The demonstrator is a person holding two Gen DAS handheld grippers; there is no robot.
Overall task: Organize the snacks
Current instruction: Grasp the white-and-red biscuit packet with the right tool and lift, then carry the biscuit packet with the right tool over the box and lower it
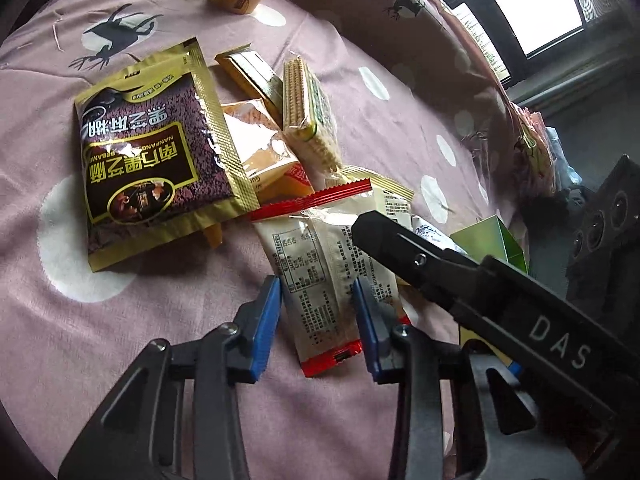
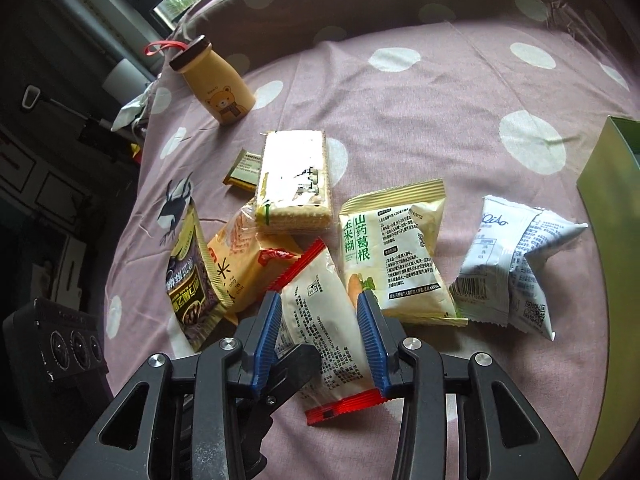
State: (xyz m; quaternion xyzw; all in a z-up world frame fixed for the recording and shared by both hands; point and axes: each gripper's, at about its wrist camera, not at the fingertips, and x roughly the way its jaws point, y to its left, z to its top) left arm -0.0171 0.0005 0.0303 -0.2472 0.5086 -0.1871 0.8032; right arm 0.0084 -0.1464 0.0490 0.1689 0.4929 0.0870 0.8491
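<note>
1. A bed covered with a mauve sheet (image 2: 440, 92) printed with white dots and dark deer takes up both views; a bright window (image 1: 540, 24) sits beyond its far edge.
2. A heap of snack packets lies in the middle of the sheet. The white packet with red sealed ends (image 1: 316, 272) lies flat at the near side of the heap, back label up.
3. The left gripper (image 1: 318, 320) has its blue pads at either long edge of this packet, touching its sides; it appears closed on it.
4. The right gripper (image 2: 324, 340) straddles the same packet (image 2: 324, 320) from the other side, blue pads pressed to its edges, gripping it too. A black finger of the left gripper reaches under it in the right wrist view.
5. A gold-and-purple sesame paste sachet (image 1: 160, 148) lies at one side of the heap, partly over an orange packet (image 1: 264, 152).
6. A clear-wrapped stack of crackers (image 2: 294, 184) lies behind, with a small gold bar (image 2: 242, 170) just beside it.
7. A yellow-green yam powder sachet (image 2: 400, 256) touches the red-ended packet; a white puffed bag (image 2: 516, 264) lies next to it.
8. A cream bear-print bottle (image 2: 216, 84) with a brown cap stands well apart at the far side.
9. A green box (image 2: 608, 184) stands at the edge of the right wrist view.
</note>
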